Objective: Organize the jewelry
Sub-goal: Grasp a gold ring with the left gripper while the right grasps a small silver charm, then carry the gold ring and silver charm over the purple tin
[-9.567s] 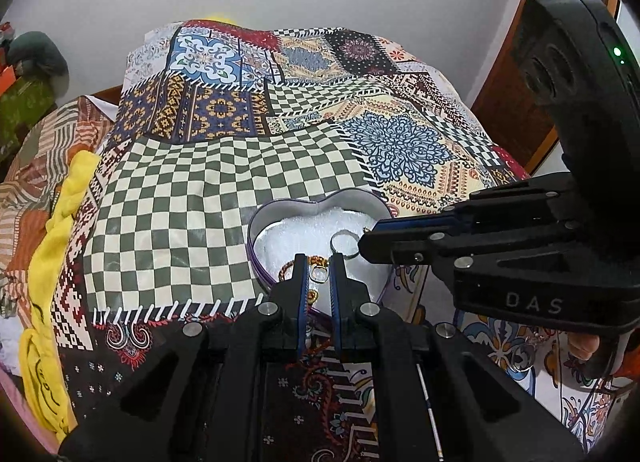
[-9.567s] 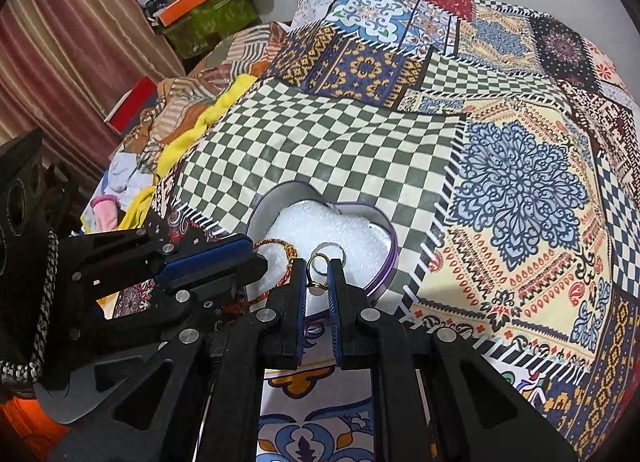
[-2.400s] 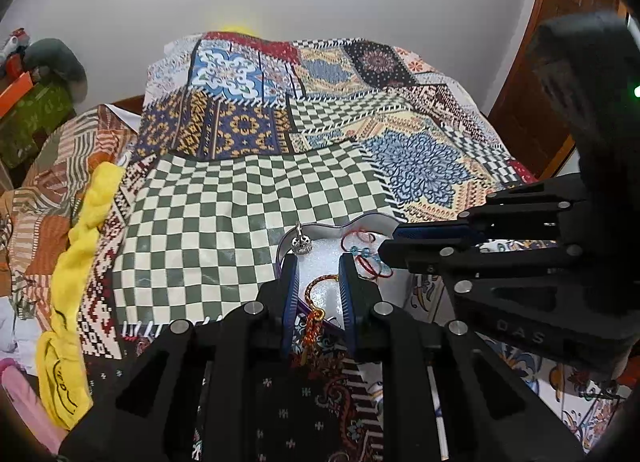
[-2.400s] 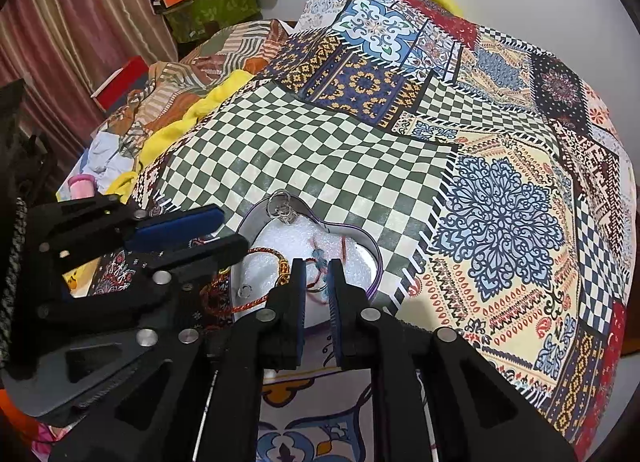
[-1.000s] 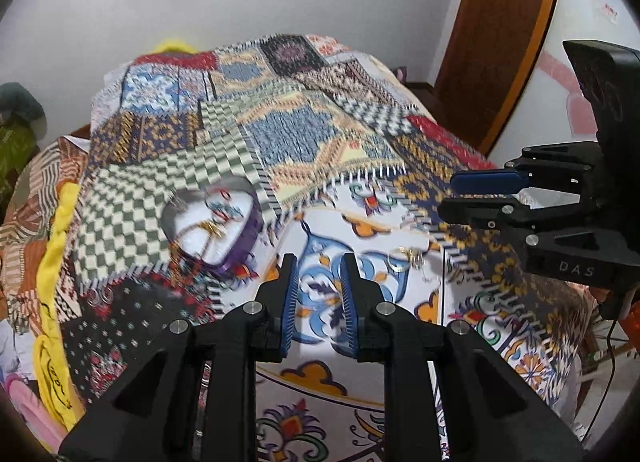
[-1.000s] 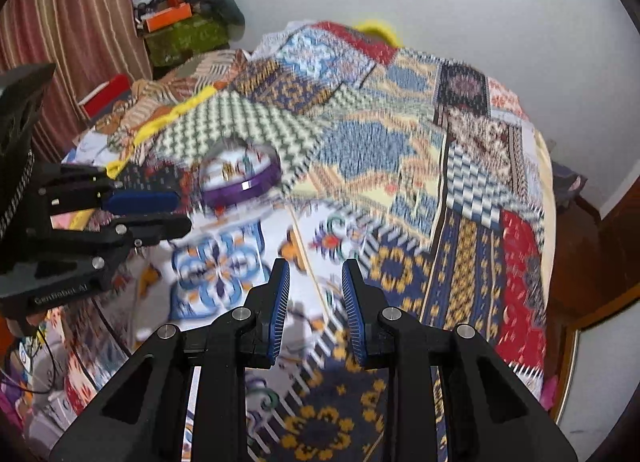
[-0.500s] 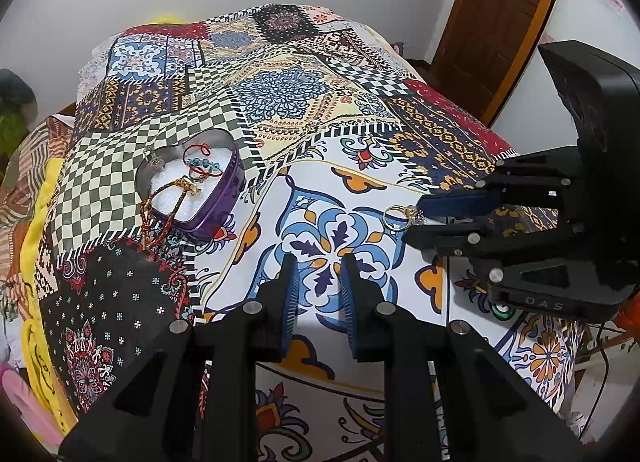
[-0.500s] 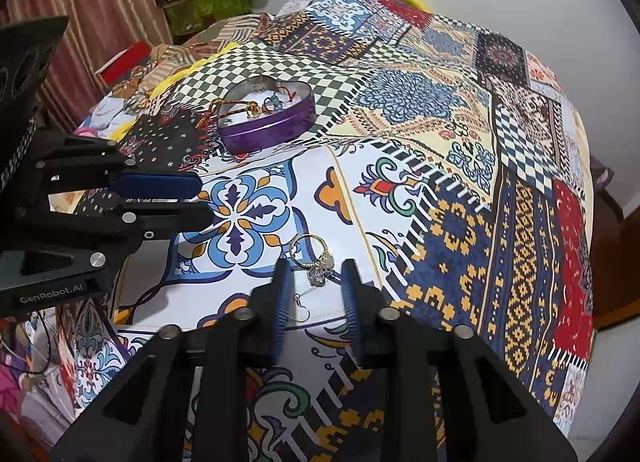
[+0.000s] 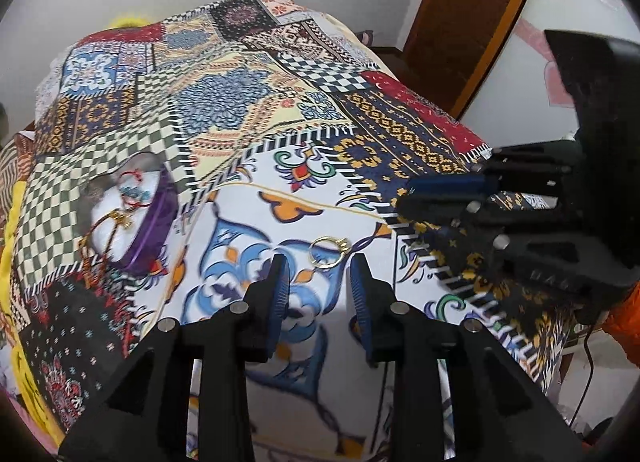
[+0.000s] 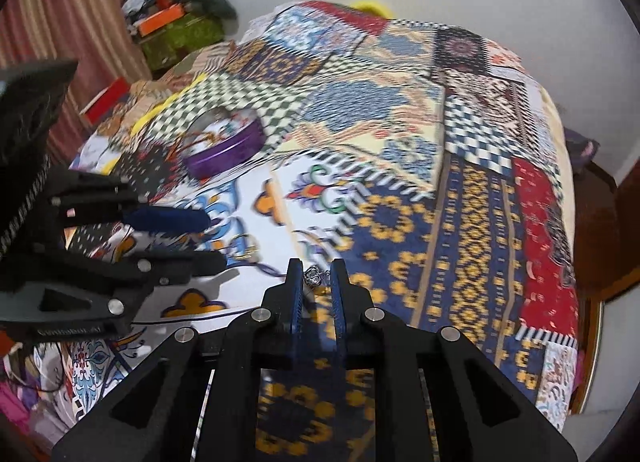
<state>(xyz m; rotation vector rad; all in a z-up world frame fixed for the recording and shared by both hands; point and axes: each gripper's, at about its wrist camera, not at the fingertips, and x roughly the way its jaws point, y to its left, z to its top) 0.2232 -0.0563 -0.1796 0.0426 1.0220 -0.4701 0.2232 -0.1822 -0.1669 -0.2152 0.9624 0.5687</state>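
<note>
Left wrist view: left gripper (image 9: 319,262) spread wide and empty, ribbed blue pads (image 9: 280,290) flanking a thin gold ring (image 9: 329,252) flat on the patchwork bedspread (image 9: 248,109). Heart-shaped purple tin (image 9: 132,213) well off to the left, white foam lining, red cord and gold chain inside. Right wrist view: right gripper (image 10: 316,276) part-open, holding nothing, small silver crown-shaped ring (image 10: 315,274) between its tips.
</note>
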